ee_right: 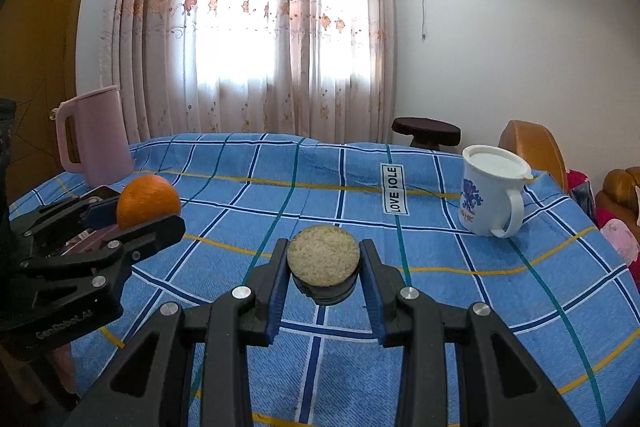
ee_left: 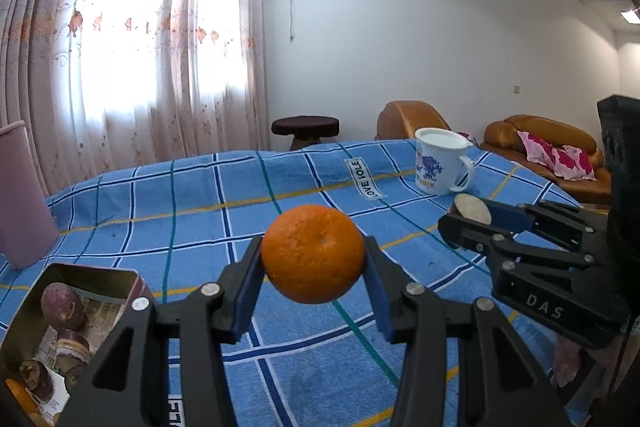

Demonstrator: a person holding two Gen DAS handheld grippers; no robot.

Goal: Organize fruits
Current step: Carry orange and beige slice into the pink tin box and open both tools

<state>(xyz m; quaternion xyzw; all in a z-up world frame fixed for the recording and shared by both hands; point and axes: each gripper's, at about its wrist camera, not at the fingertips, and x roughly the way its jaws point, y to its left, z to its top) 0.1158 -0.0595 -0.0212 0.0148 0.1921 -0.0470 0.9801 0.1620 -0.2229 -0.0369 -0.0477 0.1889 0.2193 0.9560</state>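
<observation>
An orange (ee_left: pixel 314 253) hangs above the blue checked cloth, and my left gripper (ee_left: pixel 314 267) is shut on it, a blue pad on each side. An open metal tin (ee_left: pixel 92 268) at lower left holds several dark purple-brown fruits (ee_left: pixel 62 305). My right gripper (ee_right: pixel 323 281) is shut on a dark-skinned round piece with a flat pale face (ee_right: pixel 323 257), held over the cloth. In the left wrist view the right gripper (ee_left: pixel 468 217) and its piece (ee_left: pixel 474 209) are at the right. The right wrist view shows the left gripper (ee_right: pixel 140 217) with the orange (ee_right: pixel 148 201) at the left.
A white mug (ee_right: pixel 492 187) with a blue print stands at the far right of the table. A pink jug (ee_right: pixel 96 131) stands at the far left behind the tin. The blue checked cloth (ee_right: pixel 460 307) covers the table. A dark stool (ee_right: pixel 426 131) and brown sofas lie beyond.
</observation>
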